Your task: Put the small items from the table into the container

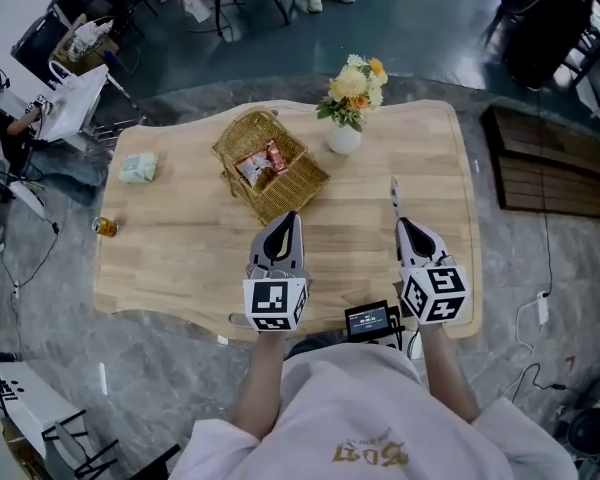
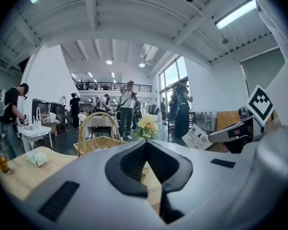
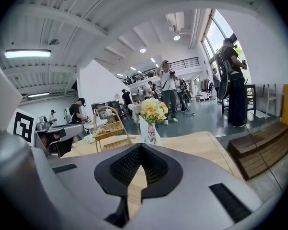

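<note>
Your left claw (image 1: 292, 220) is clenched on nothing, jaws meeting at the tips. The wicker basket (image 1: 298, 190) sits just ahead of it and slightly to its left, with red-and-white packets (image 1: 260, 163) inside. The pale green packet (image 1: 138, 168) lies on the table (image 1: 180, 258) well off to that claw's left and ahead, and the can (image 1: 105, 226) is farther left, by the table's edge. Your right claw (image 1: 394, 198) is clenched empty too, well apart from the basket, with the flower vase (image 1: 344, 136) ahead and to its left.
</note>
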Tool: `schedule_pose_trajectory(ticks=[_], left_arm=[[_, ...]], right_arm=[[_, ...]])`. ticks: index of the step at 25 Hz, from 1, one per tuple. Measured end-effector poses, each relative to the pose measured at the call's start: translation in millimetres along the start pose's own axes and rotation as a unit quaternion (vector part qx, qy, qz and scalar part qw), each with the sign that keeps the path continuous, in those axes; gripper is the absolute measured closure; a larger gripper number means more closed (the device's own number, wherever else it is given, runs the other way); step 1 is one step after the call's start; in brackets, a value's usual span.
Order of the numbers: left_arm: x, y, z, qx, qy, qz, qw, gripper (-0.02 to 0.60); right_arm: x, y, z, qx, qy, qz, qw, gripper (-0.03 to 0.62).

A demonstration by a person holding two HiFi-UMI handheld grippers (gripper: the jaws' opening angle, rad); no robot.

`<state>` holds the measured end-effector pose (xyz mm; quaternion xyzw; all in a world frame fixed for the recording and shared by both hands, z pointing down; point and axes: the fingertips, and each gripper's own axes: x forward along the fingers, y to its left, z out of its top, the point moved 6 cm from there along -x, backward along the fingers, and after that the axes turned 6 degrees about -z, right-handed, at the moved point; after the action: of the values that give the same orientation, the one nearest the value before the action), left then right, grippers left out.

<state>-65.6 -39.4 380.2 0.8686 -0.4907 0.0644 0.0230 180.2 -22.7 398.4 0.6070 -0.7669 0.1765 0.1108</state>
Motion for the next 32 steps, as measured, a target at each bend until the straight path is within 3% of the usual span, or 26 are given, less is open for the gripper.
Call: schedule_pose_trajectory(ticks=[18, 32], left_arm=[[-33.8, 69.9, 12.9, -0.003, -0.023, 0.071, 0.9972, 0.584], [-27.6, 118.3, 10.1, -0.010, -0.027, 0.089, 0.9957, 0.584]], right_arm=[[45.2, 82.4, 40.9, -0.047, -0.025, 0.082, 0.995, 0.576], [95.4, 129.7, 60.8, -0.073, -0.029, 0.118, 0.990, 0.576]])
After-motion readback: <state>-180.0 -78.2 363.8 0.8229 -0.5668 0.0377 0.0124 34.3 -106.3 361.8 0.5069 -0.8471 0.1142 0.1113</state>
